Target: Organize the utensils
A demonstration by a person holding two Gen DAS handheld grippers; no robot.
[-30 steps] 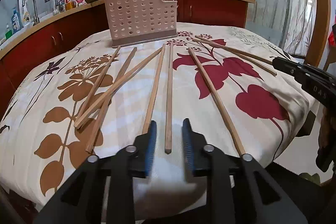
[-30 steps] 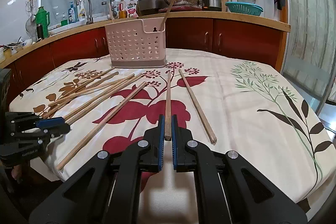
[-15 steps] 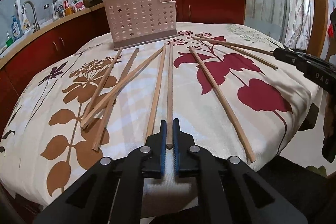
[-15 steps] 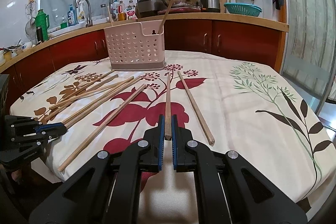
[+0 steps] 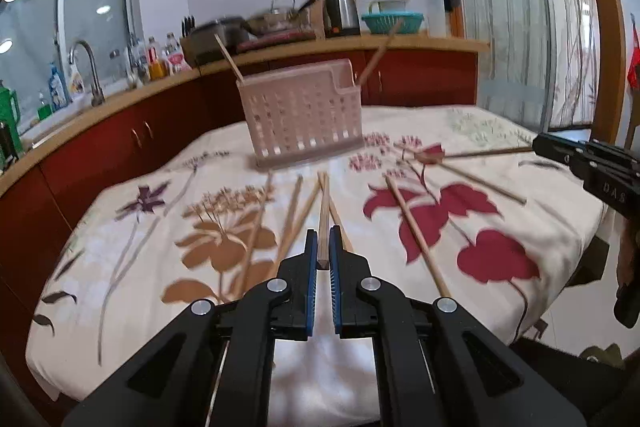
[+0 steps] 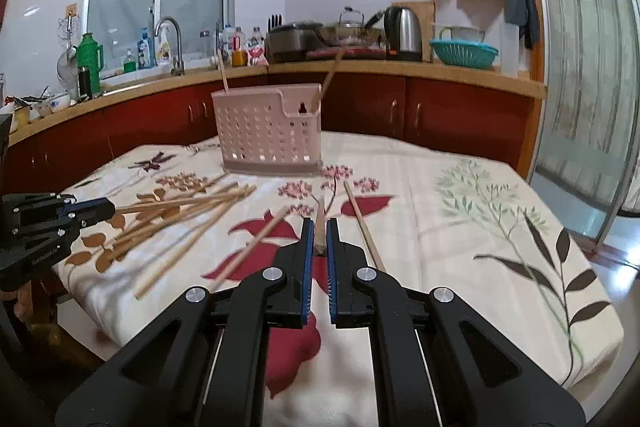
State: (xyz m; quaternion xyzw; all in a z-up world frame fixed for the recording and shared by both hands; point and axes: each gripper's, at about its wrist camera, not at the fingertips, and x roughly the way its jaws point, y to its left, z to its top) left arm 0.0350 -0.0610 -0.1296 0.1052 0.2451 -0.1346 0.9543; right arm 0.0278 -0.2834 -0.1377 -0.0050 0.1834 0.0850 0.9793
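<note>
Both chopsticks now ride clear of the cloth, lifted since a second ago; my left gripper [image 5: 323,247], wide apart then, is now clamped. Left gripper grasps one chopstick [image 5: 323,215] by its near end, tip aimed toward the pink holder [image 5: 304,115] at the tabletop's [image 5: 520,227] far side. Loose chopsticks [image 5: 256,227] lie fanned on the flowered cloth, left of my grip. Two sticks stand in the holder already. Right gripper [image 6: 317,239] clenched on a second chopstick [image 6: 319,217], another stick [image 6: 362,223] lying just beside it.
</note>
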